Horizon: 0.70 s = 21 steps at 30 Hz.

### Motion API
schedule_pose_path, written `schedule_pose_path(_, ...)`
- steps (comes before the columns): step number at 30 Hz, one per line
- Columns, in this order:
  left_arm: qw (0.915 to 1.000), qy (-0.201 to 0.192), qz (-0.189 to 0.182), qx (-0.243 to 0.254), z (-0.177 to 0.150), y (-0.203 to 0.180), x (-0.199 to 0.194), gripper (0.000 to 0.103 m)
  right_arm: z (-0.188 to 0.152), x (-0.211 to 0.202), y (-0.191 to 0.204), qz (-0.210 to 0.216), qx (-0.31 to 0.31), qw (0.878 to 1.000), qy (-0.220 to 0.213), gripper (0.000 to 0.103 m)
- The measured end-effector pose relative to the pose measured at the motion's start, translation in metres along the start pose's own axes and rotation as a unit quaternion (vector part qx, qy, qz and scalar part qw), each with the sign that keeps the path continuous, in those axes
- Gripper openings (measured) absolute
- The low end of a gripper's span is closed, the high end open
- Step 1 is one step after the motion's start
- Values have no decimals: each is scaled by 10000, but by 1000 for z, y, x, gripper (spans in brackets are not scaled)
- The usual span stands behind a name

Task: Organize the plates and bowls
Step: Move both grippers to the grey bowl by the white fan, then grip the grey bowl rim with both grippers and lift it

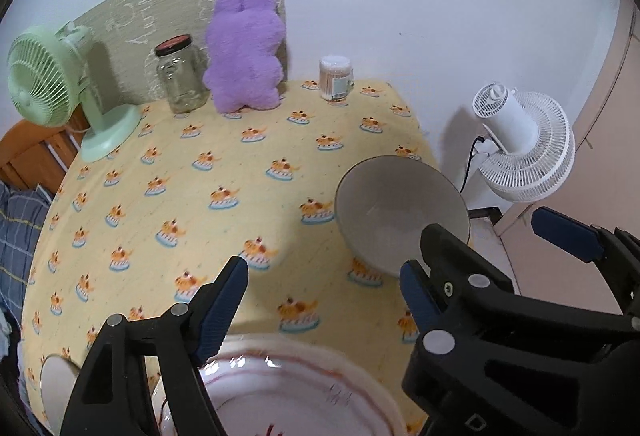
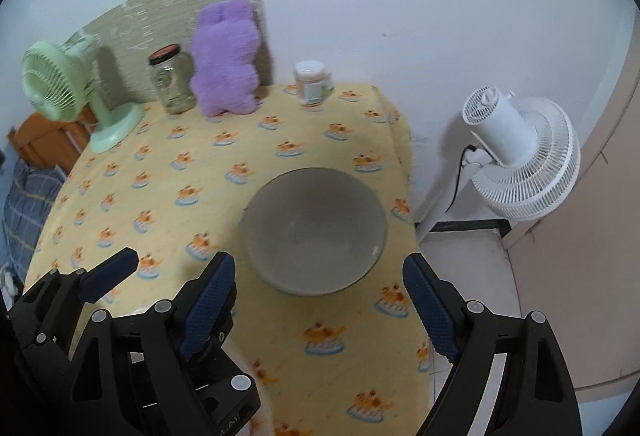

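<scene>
A grey bowl (image 2: 314, 232) stands upright on the yellow patterned tablecloth (image 2: 168, 171) near the table's right edge. My right gripper (image 2: 318, 276) is open, its fingertips flanking the bowl's near side without touching it. In the left wrist view the same bowl (image 1: 392, 203) lies ahead to the right. A white plate with a red rim line (image 1: 288, 388) sits just under my left gripper (image 1: 323, 276), which is open with nothing between its fingers. One blue pad of the right gripper (image 1: 560, 234) shows at the far right. A small white dish (image 1: 60, 384) peeks in at the bottom left.
Along the back wall stand a green desk fan (image 1: 44, 83), a glass jar (image 1: 180, 75), a purple plush toy (image 1: 244, 51) and a cotton swab tub (image 1: 336, 77). A white floor fan (image 2: 516, 151) stands off the table's right edge. Blue checked fabric (image 1: 20, 228) lies at the left.
</scene>
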State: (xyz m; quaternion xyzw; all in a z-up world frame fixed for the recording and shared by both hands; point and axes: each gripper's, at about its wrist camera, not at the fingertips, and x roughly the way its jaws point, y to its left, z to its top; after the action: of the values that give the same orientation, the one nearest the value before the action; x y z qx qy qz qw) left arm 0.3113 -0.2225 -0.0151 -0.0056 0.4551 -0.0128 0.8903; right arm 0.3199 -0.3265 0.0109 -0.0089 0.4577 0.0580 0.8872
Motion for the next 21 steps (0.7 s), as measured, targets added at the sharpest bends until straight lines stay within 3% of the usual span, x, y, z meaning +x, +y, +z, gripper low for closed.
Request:
schedule_pose_path(4,10000,-75,-12,62,11,-11,14,73,8,16,-13,34,146,9998,-97,88)
schedule_pose_path(14,9998,117,132,-109,27,-24,63,73,20,60,-37,10,510,9987,-81,88)
schedule_pose_path(16,9997,134,204,-100,29,-26,70,62,21,69,-41,-2,576,9983,-60,87)
schedule_pose_path(19,9990,233,344,-144,30,-28,80,45,22,80,-46,-48,606,9981,22,70)
schedule_pose_path(21,9987,285,392,-154,31,-30,86,40,21,88,-49,-21,673,9976,148,61)
